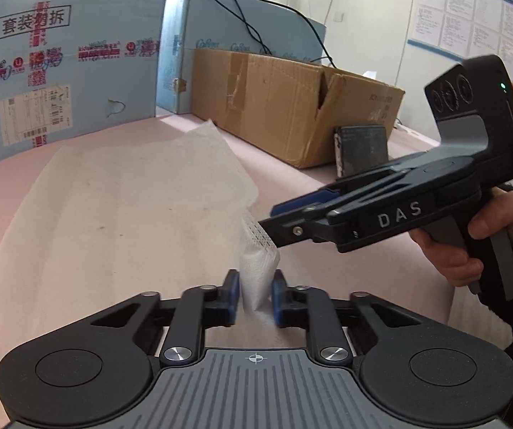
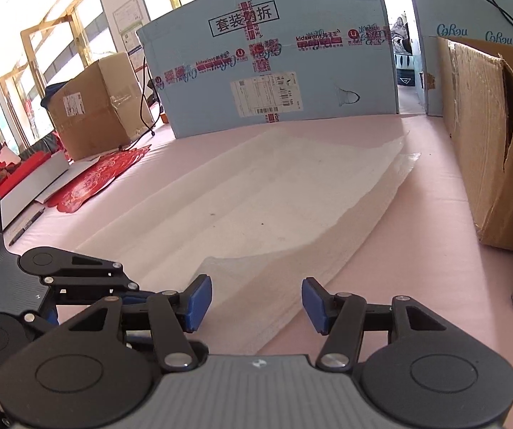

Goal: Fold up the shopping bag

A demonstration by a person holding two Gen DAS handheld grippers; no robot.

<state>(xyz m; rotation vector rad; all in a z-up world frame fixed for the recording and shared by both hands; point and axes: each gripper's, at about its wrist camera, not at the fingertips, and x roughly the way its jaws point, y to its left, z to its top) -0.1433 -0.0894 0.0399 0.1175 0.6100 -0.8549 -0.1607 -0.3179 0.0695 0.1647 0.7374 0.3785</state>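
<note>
A white non-woven shopping bag (image 1: pixel 131 193) lies flat on the pink table; it also shows in the right wrist view (image 2: pixel 274 193). My left gripper (image 1: pixel 254 291) has its jaws narrowed around a raised white handle strip (image 1: pixel 258 271) of the bag. My right gripper (image 2: pixel 254 302) is open and empty, hovering over the bag's near edge. In the left wrist view the right gripper (image 1: pixel 274 223) comes in from the right, its tip next to the raised strip.
A brown cardboard box (image 1: pixel 292 107) stands at the right, with a dark phone-like object (image 1: pixel 362 150) leaning on it. A large blue box (image 2: pixel 274 57) stands behind the bag. Red paper (image 2: pixel 99 178) and another brown box (image 2: pixel 88 107) lie at the left.
</note>
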